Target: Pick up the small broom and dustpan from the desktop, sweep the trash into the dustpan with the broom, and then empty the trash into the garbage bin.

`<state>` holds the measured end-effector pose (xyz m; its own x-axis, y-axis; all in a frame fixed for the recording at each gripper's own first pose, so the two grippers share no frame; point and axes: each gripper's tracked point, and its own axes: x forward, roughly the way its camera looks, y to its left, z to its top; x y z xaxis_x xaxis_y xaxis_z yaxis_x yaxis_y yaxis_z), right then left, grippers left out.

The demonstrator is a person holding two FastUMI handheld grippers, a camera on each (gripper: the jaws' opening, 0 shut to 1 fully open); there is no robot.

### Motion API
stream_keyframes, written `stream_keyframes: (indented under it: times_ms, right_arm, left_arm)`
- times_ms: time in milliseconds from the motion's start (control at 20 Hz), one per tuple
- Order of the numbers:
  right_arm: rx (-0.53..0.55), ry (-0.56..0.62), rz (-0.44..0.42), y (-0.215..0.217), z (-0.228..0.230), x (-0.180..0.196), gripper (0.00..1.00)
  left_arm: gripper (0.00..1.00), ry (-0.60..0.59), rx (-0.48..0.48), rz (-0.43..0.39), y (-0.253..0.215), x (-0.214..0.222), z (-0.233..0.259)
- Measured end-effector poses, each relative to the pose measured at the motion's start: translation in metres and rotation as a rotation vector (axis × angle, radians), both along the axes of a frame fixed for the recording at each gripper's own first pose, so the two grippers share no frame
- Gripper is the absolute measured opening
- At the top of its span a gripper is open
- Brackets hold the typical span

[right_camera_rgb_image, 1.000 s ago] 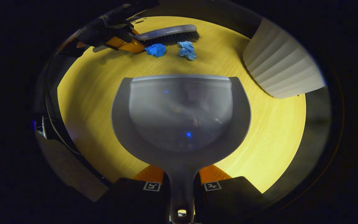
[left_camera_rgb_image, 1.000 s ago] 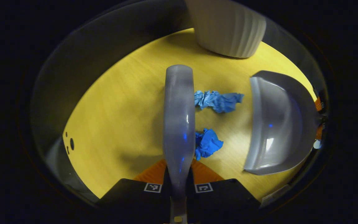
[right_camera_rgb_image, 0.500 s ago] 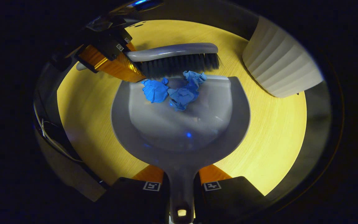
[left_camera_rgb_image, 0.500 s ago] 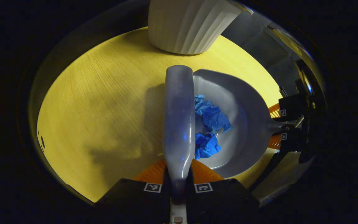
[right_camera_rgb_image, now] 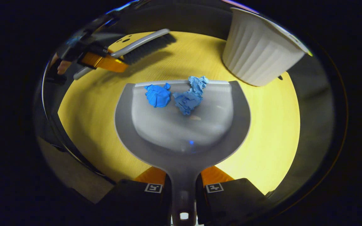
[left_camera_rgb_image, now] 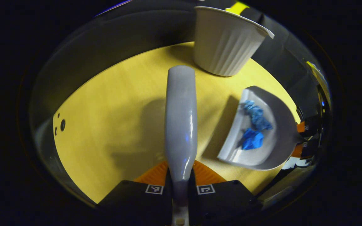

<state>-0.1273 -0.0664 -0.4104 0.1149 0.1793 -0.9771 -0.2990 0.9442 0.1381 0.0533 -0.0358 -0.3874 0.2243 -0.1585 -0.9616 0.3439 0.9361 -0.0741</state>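
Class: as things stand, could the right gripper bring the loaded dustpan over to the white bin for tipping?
Probably yes. The right gripper is shut on the dustpan handle, both paper wads lie inside, and bare desktop separates pan from bin. The broom is off to the side.

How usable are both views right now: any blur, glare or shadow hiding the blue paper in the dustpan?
Left gripper view: the broom casts a soft shadow on the desktop; the blue paper reads clearly in the dustpan. Right gripper view: the dustpan floor looks slightly smeared, with a small blue glint, yet both paper wads stay sharp. Fisheye bends the garbage bin.
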Motion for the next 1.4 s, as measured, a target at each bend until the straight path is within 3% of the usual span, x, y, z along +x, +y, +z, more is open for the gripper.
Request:
stream_keyframes:
  times_ms: [250,550,850,1050,1200,1400]
  right_arm:
    - [-0.035,-0.012,-0.121,-0.024,0.057,0.001,0.35]
    - [-0.058,-0.061,-0.263,-0.055,0.127,0.024,0.35]
    - [-0.063,-0.083,-0.319,-0.075,0.168,0.064,0.35]
    - [-0.131,-0.077,-0.378,-0.104,0.178,0.105,0.35]
    - [-0.209,-0.046,-0.379,-0.141,0.185,0.145,0.35]
    - [-0.308,0.031,-0.308,-0.159,0.174,0.184,0.35]
  left_arm:
    - [0.24,-0.030,0.023,0.084,0.014,-0.037,0.002]
    - [0.24,-0.033,-0.008,0.082,0.006,-0.037,-0.011]
    - [0.24,-0.030,-0.002,0.056,0.014,-0.029,-0.002]
    - [0.24,-0.019,-0.009,0.081,0.013,-0.027,0.002]
    - [0.24,-0.022,-0.016,0.072,0.015,-0.028,0.002]
    - [0.24,-0.006,-0.034,0.071,0.016,-0.028,0.001]
